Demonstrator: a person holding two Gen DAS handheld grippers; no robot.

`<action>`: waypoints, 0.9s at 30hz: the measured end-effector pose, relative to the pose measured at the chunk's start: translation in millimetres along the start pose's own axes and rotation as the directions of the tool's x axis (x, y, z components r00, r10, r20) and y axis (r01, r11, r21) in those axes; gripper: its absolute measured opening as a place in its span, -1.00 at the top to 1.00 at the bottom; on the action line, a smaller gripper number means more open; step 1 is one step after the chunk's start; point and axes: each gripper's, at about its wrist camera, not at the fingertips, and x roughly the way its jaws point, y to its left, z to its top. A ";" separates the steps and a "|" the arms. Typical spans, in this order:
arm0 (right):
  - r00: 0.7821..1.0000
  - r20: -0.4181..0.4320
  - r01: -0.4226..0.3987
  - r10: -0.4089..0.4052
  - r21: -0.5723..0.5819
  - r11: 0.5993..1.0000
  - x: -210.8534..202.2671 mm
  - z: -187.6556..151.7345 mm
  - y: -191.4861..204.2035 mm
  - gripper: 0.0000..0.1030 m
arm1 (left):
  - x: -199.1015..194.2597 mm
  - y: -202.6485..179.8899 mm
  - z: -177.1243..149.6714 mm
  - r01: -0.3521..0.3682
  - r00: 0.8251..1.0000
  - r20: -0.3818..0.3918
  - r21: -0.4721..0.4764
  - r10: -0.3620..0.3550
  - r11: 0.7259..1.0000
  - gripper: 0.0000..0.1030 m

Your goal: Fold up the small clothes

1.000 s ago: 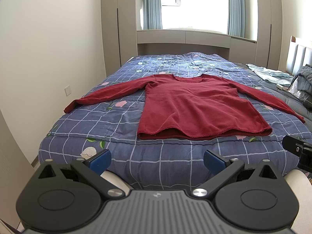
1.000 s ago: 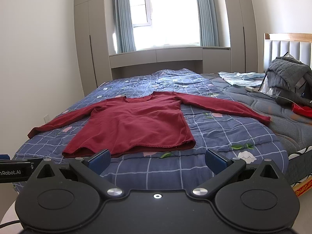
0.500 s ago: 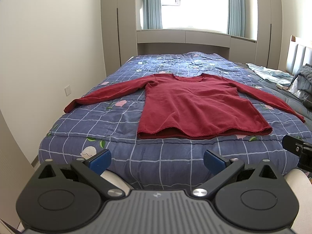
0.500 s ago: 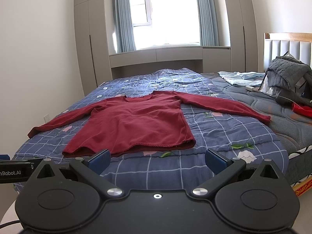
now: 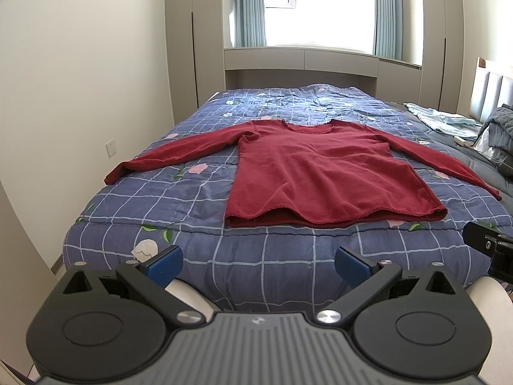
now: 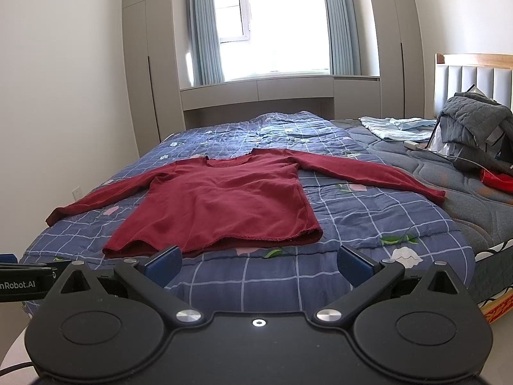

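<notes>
The red long-sleeved top lies flat on the blue checked quilt of the bed, hem toward the foot, neckline toward the window, both sleeves spread wide. In the left wrist view the left gripper hangs short of the foot edge of the quilt, its jaws wide apart and empty, well apart from the top. The left sleeve cuff reaches almost to the quilt's wall-side edge.

In the right wrist view the right gripper likewise hangs before the quilt, jaws spread with nothing between them, the top's hem just beyond. The right sleeve runs out from the top toward a grey jacket by the headboard; a pale blue garment lies beyond that sleeve.

No fold looks begun. To do it well, I would take each sleeve near its cuff, pinching only the red fabric and not the quilt beneath, and bring it across the body, keeping the cloth low so the body does not drag or wrinkle.
</notes>
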 end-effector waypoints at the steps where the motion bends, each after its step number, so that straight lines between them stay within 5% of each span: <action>1: 1.000 0.000 0.000 0.000 0.000 1.000 0.0 0.0 0.0 -0.99 | 0.0 0.0 0.3 0.000 1.000 0.000 0.000 0.000 1.000 -0.99; 27: 1.000 -0.002 0.000 0.000 -0.001 1.000 -1.1 0.7 0.0 -0.99 | 4.6 -4.9 -10.7 0.003 1.000 -0.005 0.002 -0.003 1.000 -0.99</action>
